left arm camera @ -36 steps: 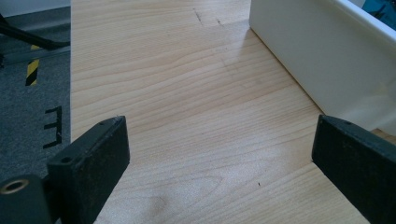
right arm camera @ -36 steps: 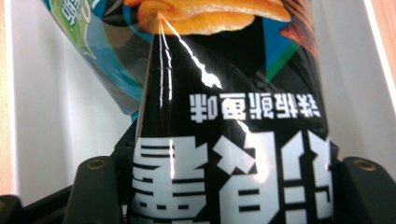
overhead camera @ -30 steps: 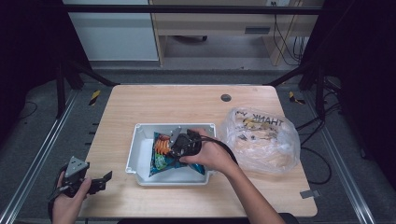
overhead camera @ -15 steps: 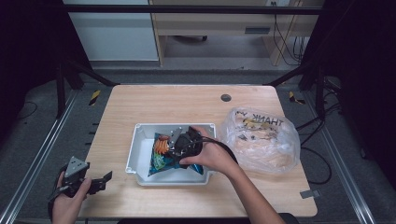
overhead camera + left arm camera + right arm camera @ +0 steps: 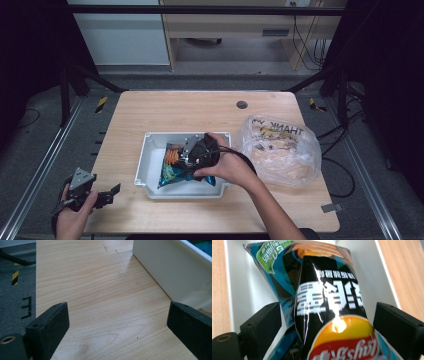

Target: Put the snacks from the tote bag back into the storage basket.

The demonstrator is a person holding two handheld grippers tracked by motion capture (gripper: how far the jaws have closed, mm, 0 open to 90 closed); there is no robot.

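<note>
A glossy foil crisp bag (image 5: 329, 302) lies in a smooth white plastic tray (image 5: 150, 165) on a pale matt wood-grain table (image 5: 100, 290).

Left gripper (image 5: 107, 194) and right gripper (image 5: 192, 150): black housings, each topped by a grey three-cornered plate; a black cable trails from each. Jaws are matte black blocks with small screw holes. Forearms bare, no sleeves.

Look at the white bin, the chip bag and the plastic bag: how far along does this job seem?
Done: the chip bag lies inside the white bin. In hand: the right gripper is over it, jaws open either side of the bag, not gripping. Left: the plastic bag on the table looks full and untouched, and the left gripper waits open at the near table edge. The goal itself is unclear.
</note>
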